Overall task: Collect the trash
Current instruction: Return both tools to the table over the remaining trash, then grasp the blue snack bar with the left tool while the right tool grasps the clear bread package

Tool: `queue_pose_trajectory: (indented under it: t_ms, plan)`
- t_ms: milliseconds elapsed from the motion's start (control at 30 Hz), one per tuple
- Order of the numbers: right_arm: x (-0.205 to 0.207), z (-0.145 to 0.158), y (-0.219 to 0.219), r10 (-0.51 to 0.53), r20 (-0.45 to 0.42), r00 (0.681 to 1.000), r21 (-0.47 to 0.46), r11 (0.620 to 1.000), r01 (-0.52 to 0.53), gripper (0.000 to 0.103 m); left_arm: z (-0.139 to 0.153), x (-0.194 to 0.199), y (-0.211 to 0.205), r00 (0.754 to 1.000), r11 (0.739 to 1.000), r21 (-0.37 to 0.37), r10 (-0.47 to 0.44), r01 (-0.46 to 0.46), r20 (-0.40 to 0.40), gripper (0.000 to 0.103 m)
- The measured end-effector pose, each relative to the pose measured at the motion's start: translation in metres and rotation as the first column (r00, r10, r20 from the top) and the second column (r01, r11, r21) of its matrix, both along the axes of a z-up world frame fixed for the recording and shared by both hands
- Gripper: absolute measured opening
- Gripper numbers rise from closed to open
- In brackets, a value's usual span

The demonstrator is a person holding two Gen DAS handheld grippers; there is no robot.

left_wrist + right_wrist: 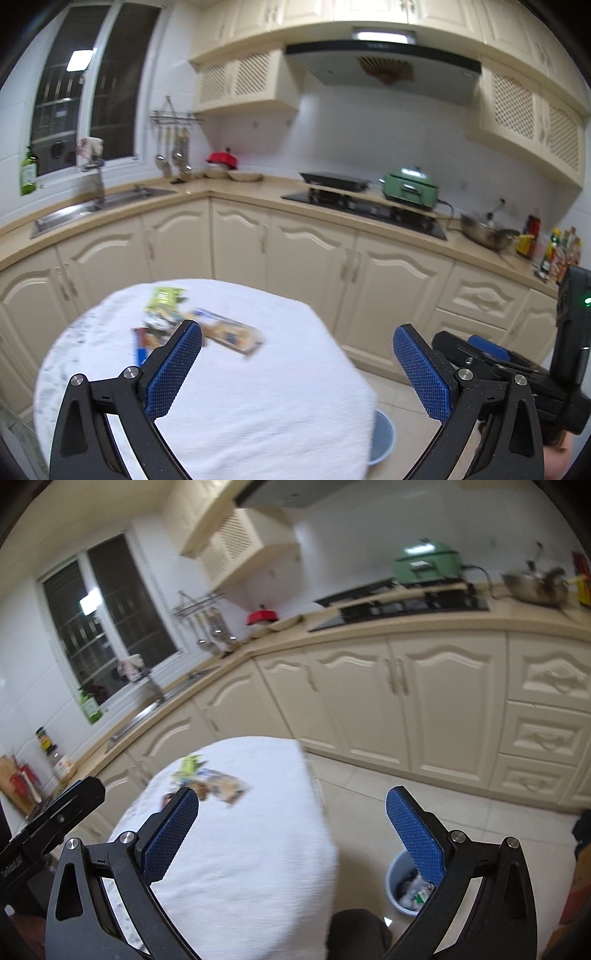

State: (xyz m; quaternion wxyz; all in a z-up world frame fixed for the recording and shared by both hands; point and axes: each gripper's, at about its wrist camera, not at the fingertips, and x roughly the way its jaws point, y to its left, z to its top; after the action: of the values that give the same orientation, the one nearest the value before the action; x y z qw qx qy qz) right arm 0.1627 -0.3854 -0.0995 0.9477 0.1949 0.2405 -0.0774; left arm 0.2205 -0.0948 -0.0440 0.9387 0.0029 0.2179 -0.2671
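2 claws in view, both empty. Left claw (297,349) has its jaws spread wide, nothing between the blue pads, touching nothing; it hangs over the near part of the bench (258,406), a round one under a white cloth. Right claw (291,812) also has its jaws wide apart, no item between them, nothing touched; it hangs over the bench's right edge w/ floor showing below.

Trash on the bench: 1 small heap of wrappers (195,325) on the far-left part of the cloth, well ahead of both claws. Blurred, so exact count can't be told; at least 3 pieces: 1 green packet (166,297) at the far end, 1 long tan/blue wrapper (232,334) lying slantwise toward the right, 1 blue/orange piece (144,345) at the left, partly behind the left claw's left finger. In the right wrist view the same heap (210,781) sits just beyond the left pad.

1 bin (402,882), pale blue, round, on the tiled floor right of the bench, w/ crumpled trash inside; part hidden behind the right claw's right finger. In the left wrist view only its rim (384,439) peeks out from under the cloth edge.

On the kitchen counter behind: 1 green cooker (410,186), 1 red pot (222,158), 1 steel wok (484,229), 1 sink (74,212).
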Motion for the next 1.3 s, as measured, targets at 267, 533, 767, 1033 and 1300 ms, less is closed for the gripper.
queue_pose_trajectory:
  t_ms: [267,533,767,1033,1300]
  plan:
    - [0.012,0.027,0.073,0.136,0.043,0.990,-0.083,0.988,-0.132,0.103,0.009,-0.043,0.071,0.990,0.991,-0.020,0.137,-0.136,0.043,0.102]
    - [0.029,0.031,0.123,0.254,0.032,0.967,-0.194,0.950,-0.243,0.103,-0.003,-0.067,0.108,0.967,0.967,-0.023,0.253,-0.253,0.010,0.102]
    - [0.073,0.007,0.134,0.309,-0.044,0.950,-0.234,0.921,-0.311,0.103,-0.027,-0.042,0.101,0.948,0.952,0.040,0.307,-0.304,-0.081,0.102]
    - [0.149,-0.034,0.112,0.353,-0.163,0.921,-0.205,0.901,-0.381,0.103,-0.046,0.031,0.054,0.920,0.934,0.154,0.347,-0.322,-0.181,0.102]
    - [0.234,-0.089,0.089,0.367,-0.342,0.865,-0.182,0.877,-0.444,0.095,-0.066,0.157,0.019,0.878,0.903,0.299,0.391,-0.308,-0.277,0.102]
